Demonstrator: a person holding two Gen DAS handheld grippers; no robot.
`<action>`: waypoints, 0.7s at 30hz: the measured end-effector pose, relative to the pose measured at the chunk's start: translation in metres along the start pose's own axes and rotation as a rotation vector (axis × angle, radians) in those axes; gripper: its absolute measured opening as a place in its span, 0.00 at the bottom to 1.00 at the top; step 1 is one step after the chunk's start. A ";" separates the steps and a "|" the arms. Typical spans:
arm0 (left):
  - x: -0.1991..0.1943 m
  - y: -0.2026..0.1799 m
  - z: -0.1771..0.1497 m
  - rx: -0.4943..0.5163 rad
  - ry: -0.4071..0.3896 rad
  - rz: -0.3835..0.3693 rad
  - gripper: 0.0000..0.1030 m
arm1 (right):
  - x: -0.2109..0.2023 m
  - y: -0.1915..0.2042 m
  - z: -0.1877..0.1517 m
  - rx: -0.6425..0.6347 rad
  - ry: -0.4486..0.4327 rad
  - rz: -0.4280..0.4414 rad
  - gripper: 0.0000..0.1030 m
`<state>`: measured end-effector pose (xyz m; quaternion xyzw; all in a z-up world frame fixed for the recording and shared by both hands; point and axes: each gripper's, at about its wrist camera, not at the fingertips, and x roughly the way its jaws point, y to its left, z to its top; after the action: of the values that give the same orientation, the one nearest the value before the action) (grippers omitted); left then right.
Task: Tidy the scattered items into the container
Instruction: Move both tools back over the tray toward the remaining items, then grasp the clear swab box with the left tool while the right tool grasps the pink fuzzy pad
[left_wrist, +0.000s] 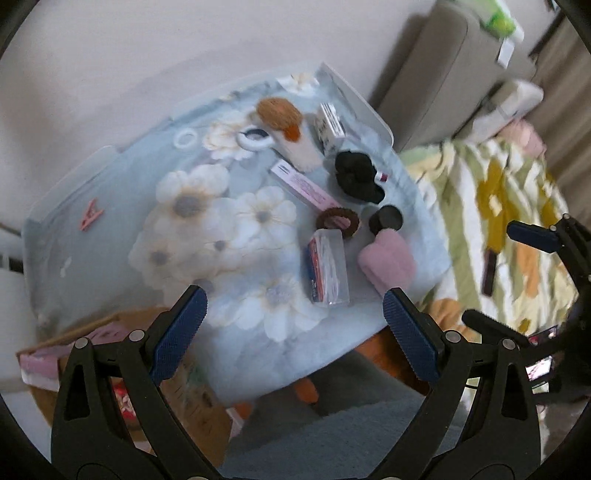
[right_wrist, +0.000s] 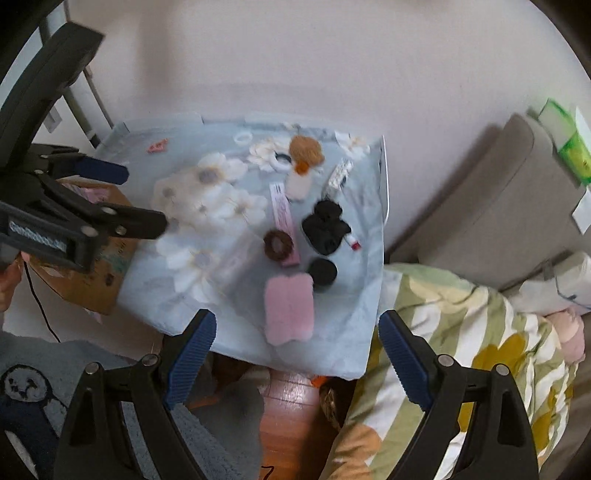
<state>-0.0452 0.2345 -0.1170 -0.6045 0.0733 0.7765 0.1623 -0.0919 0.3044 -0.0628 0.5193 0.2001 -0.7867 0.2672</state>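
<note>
Left wrist view: both claws hovered open and empty above the cluttered bench (left_wrist: 110, 258).
Tidying had barely begun; next, the left claw (left_wrist: 295, 332) needed to close on the clear plastic case (left_wrist: 327, 273), judging by its aim, while the right claw (right_wrist: 297, 354) waited.

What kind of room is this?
Probably a bedroom or living space at home: a floral quilt, a beige sofa and a small table under a flowered cloth strewn with hair ties.

Scrunchie (left_wrist: 338, 222) lies on the table (left_wrist: 110, 229), beside the box (left_wrist: 327, 267).
</note>
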 end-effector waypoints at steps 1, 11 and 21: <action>0.007 -0.003 0.001 0.006 0.013 0.007 0.94 | 0.007 -0.002 -0.001 0.004 0.016 0.008 0.85; 0.089 -0.017 0.005 -0.026 0.134 0.014 0.93 | 0.086 -0.015 -0.011 0.038 0.115 0.110 0.85; 0.117 -0.013 0.004 -0.049 0.149 0.014 0.63 | 0.130 -0.021 -0.012 0.044 0.143 0.131 0.80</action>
<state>-0.0694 0.2665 -0.2273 -0.6640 0.0703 0.7319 0.1358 -0.1383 0.3003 -0.1861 0.5918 0.1671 -0.7326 0.2917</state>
